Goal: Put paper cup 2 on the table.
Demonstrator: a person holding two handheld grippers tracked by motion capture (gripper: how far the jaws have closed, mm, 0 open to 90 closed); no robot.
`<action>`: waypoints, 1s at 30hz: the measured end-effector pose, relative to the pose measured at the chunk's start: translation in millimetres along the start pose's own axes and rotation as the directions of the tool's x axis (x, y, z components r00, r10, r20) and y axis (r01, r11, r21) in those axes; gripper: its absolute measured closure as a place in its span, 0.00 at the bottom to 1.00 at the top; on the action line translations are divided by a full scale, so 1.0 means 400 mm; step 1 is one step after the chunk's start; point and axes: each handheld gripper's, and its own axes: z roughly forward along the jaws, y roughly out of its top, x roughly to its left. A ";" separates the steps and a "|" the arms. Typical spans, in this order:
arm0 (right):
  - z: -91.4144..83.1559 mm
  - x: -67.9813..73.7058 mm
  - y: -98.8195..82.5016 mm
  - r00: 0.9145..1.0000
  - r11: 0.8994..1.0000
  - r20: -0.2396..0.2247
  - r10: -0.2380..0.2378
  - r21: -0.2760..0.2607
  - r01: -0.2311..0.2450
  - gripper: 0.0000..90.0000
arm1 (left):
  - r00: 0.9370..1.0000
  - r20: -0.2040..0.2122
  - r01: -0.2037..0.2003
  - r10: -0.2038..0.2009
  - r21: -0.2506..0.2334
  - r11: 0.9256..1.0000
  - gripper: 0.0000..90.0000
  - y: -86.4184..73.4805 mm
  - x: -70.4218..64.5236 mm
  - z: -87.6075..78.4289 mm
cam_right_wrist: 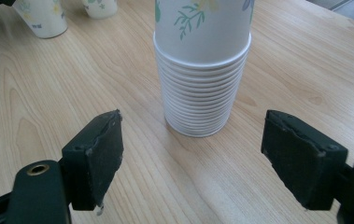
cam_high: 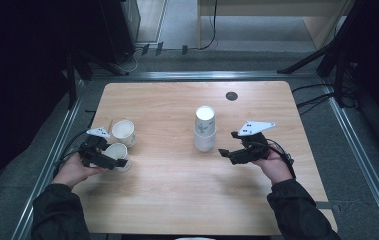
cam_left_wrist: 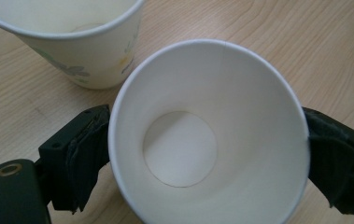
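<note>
A white paper cup [cam_high: 117, 149] [cam_left_wrist: 202, 140] stands upright near the table's left edge, and I look straight down into it. My left gripper [cam_high: 116, 155] [cam_left_wrist: 207, 140] straddles it. Its pads [cam_left_wrist: 88, 149] sit at the cup's wall on both sides, the rim stays round, and the jaws stand open. A second flowered cup [cam_high: 123, 132] [cam_left_wrist: 72, 42] stands just beyond it. A stack of nested cups [cam_high: 204, 131] [cam_right_wrist: 202, 70] stands mid-table. My right gripper [cam_high: 228, 143] [cam_right_wrist: 193, 149] is open, just right of the stack, aimed at its base, with nothing between the jaws.
The wooden table [cam_high: 177, 200] has a dark round grommet [cam_high: 231, 95] at the back. A metal frame [cam_high: 347, 140] runs along its sides, with cables on the floor at the right. The two loose cups [cam_right_wrist: 41, 16] show far off in the right gripper view.
</note>
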 end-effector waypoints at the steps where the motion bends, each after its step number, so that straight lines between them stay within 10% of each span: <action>1: 0.000 0.000 0.000 1.000 1.000 -0.002 -0.002 -0.002 0.002 0.24 | 1.000 0.011 0.015 -0.015 0.000 1.000 0.06 0.001 0.002 -0.001; 30: -0.005 0.006 -0.003 1.000 1.000 -0.012 -0.028 -0.005 0.028 0.24 | 0.997 0.076 0.040 -0.029 -0.137 0.990 0.05 0.078 -0.048 -0.136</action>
